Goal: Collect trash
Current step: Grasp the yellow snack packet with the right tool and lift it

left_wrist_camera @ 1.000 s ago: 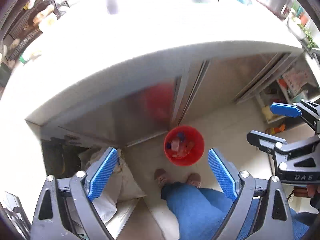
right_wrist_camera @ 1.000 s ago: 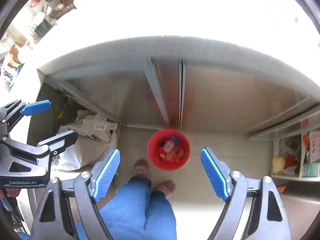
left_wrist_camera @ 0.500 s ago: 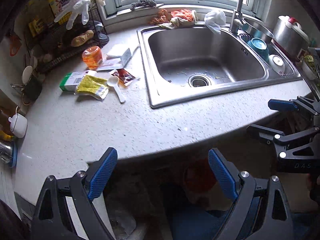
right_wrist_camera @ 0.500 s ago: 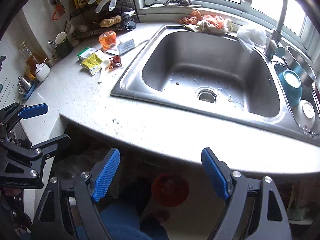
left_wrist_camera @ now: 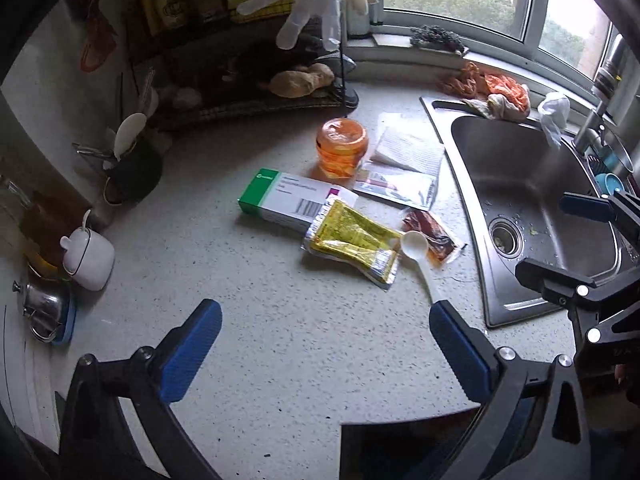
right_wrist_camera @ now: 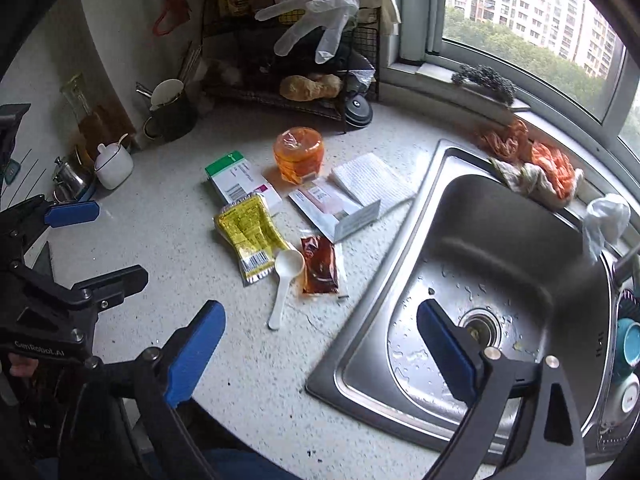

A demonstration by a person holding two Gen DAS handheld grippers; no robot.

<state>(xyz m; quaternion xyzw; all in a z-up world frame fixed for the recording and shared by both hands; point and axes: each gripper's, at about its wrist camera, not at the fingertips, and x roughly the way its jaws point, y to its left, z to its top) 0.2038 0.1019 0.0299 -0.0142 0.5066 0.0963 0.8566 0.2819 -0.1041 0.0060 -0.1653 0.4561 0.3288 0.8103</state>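
Trash lies on the speckled counter left of the sink: a green and white box, a yellow packet, a red sauce sachet, a white plastic spoon, an orange wrapped tub, a flat white pouch and a folded white napkin. My left gripper is open and empty above the counter, short of the pile. My right gripper is open and empty over the sink's left rim.
A steel sink fills the right. A wire rack with a hanging glove stands at the back. A mug of utensils, a white sugar pot and a small steel pot line the left wall. Rags lie by the window.
Both grippers have swung up from the red bin on the floor, over the counter edge, and moved in toward the trash pile. Both stay open and empty.
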